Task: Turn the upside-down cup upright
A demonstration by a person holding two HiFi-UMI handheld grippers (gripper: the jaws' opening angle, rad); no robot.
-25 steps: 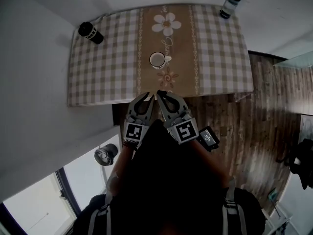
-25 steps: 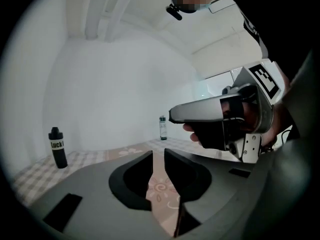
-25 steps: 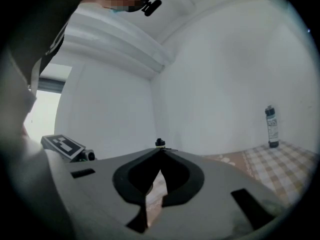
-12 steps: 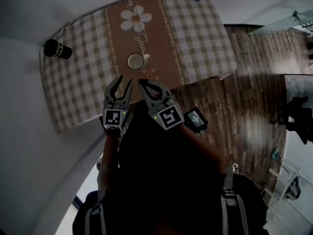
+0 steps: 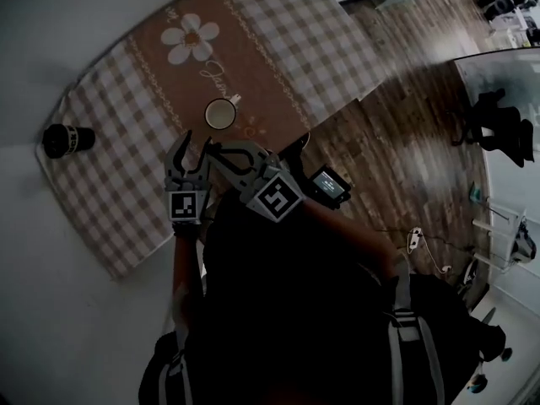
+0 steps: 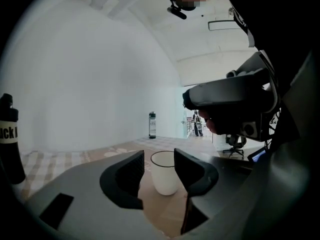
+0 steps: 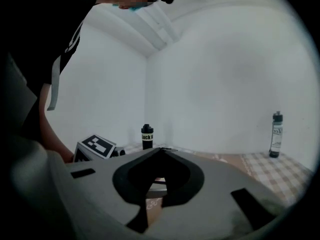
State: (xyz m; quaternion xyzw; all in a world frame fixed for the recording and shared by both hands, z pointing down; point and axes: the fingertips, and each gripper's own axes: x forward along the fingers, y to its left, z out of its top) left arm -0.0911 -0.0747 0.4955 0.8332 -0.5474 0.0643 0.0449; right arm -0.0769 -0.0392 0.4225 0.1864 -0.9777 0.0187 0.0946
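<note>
Checked tablecloth bears the cup, seemingly rim-up. Approach step: left gripper is opening its empty jaws toward it; right gripper is closed, empty. Next: straddle the cup.

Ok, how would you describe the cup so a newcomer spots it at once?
The checked tablecloth has a brown daisy-print runner down its middle. The cup stands on that runner, near the person's edge. It is short, white and open-topped, unlike the black bottle at the corner.
</note>
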